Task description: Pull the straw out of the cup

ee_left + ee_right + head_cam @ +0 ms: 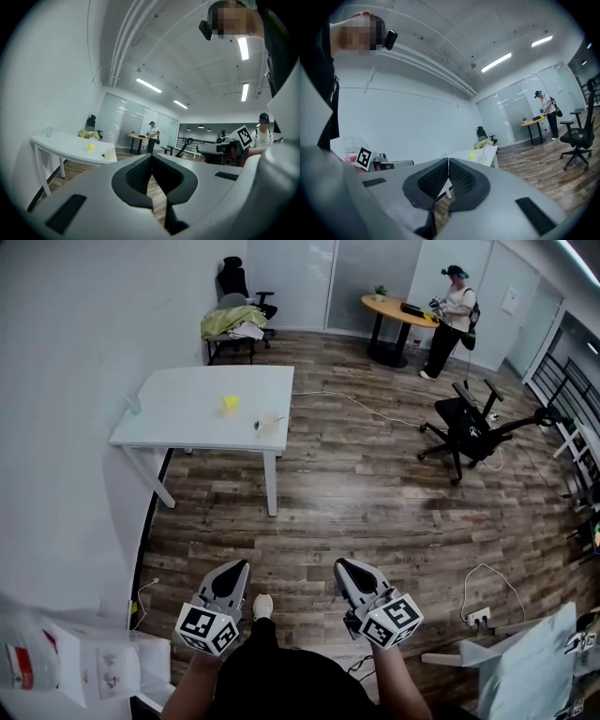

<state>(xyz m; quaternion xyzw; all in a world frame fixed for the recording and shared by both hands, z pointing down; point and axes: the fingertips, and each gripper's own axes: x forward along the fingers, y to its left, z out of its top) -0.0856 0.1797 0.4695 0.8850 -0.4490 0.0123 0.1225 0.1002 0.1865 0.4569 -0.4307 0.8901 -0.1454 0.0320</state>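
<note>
A clear cup [268, 425] stands near the front right corner of the white table [187, 418], far ahead of me; a thin dark straw seems to stick out of it, too small to be sure. In the left gripper view the cup [109, 153] shows small at the table's near end, and in the right gripper view the cup [482, 158] is tiny. My left gripper [236, 568] and right gripper [345, 566] hang side by side low over the floor, well short of the table. Both are shut with nothing between the jaws.
A yellow object [229, 403] and a second clear glass [134, 406] also sit on the table. An office chair [469, 427] lies tipped at the right, cables [375, 411] run over the wood floor, and a person [457, 320] stands by a round table [398, 310] at the back.
</note>
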